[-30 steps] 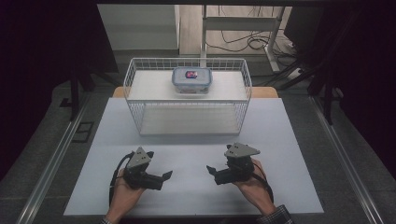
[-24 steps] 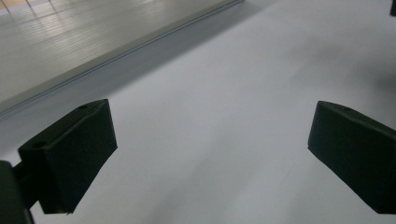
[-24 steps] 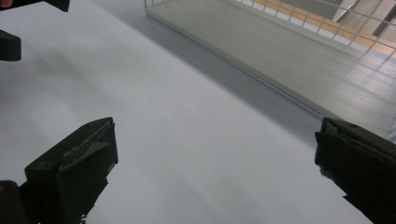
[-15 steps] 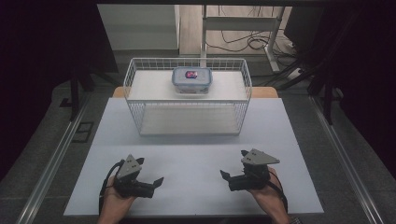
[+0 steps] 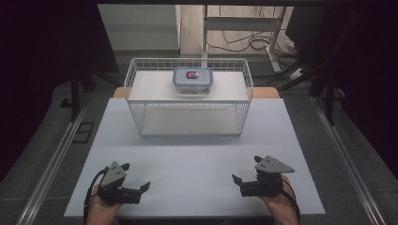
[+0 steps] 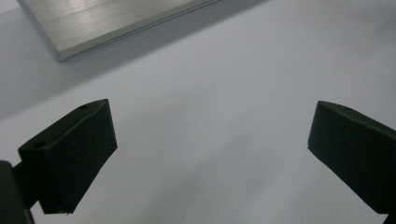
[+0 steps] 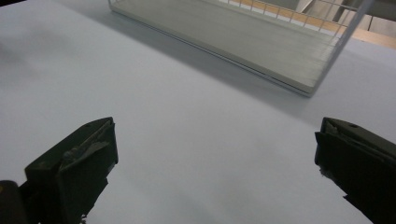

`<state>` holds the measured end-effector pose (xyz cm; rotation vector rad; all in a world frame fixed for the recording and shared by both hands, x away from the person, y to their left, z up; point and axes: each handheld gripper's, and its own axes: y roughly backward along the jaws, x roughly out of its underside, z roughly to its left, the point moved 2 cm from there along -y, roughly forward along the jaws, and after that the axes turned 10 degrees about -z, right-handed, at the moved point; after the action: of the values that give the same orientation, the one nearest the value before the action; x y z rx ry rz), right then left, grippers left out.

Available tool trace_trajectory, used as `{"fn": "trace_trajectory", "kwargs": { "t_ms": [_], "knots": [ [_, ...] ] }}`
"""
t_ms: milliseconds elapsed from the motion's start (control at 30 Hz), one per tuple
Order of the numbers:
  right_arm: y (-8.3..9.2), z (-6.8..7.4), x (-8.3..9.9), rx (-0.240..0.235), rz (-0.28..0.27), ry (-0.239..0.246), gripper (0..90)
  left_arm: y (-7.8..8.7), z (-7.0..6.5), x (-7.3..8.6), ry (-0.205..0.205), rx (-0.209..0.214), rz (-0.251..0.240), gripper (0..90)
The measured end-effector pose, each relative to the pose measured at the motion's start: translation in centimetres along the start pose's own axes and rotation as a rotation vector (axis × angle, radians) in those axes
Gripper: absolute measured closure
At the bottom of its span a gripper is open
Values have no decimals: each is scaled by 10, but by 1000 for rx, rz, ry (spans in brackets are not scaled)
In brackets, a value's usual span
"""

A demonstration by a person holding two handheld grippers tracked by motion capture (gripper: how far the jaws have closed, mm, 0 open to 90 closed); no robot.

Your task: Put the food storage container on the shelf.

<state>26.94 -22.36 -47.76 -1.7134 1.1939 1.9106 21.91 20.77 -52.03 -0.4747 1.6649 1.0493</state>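
Near the front edge of the white table (image 5: 197, 154), my left gripper (image 5: 136, 177) rests low at the left with its jaws wide apart and nothing between them. My right gripper (image 5: 246, 169) sits at the front right, also open and empty. Their jaws point inward toward each other. In the left gripper view the open jaws frame bare tabletop (image 6: 210, 140). The right gripper view has the jaws spread over bare table (image 7: 215, 154), with the basket's pale floor (image 7: 243, 42) ahead.
A white wire basket (image 5: 141, 112) stands at the back middle of the table. Inside it, against the far wall, sits a clear lidded food container (image 5: 193, 79). A metal rail (image 5: 56, 159) runs along the table's left side. Cables lie on the floor behind.
Both hands have drawn back toward the table's front edge and moved apart, the left gripper further left and the right further right. Both stay open.
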Motion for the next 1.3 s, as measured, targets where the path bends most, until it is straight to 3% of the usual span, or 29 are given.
{"fn": "trace_trajectory", "kwargs": {
  "t_ms": [533, 833, 1000, 1167, 1300],
  "knots": [
    [26, -8, 19, 71, 16, 7, 0, 29, 18, 18, 29, -77, -12, 7],
    [40, -16, 35, 118, 50, -3, 0, 41, 29, 32, 28, -141, 11, 7],
    [45, -20, 49, 125, 98, -29, 0, 43, 35, 41, 39, -164, 41, 8],
    [42, -19, 62, 117, 202, -33, 0, 41, 39, 46, 70, -163, 81, 10],
    [41, -19, 63, 118, 216, -24, 0, 39, 38, 46, 66, -162, 92, 10]
  ]
}}
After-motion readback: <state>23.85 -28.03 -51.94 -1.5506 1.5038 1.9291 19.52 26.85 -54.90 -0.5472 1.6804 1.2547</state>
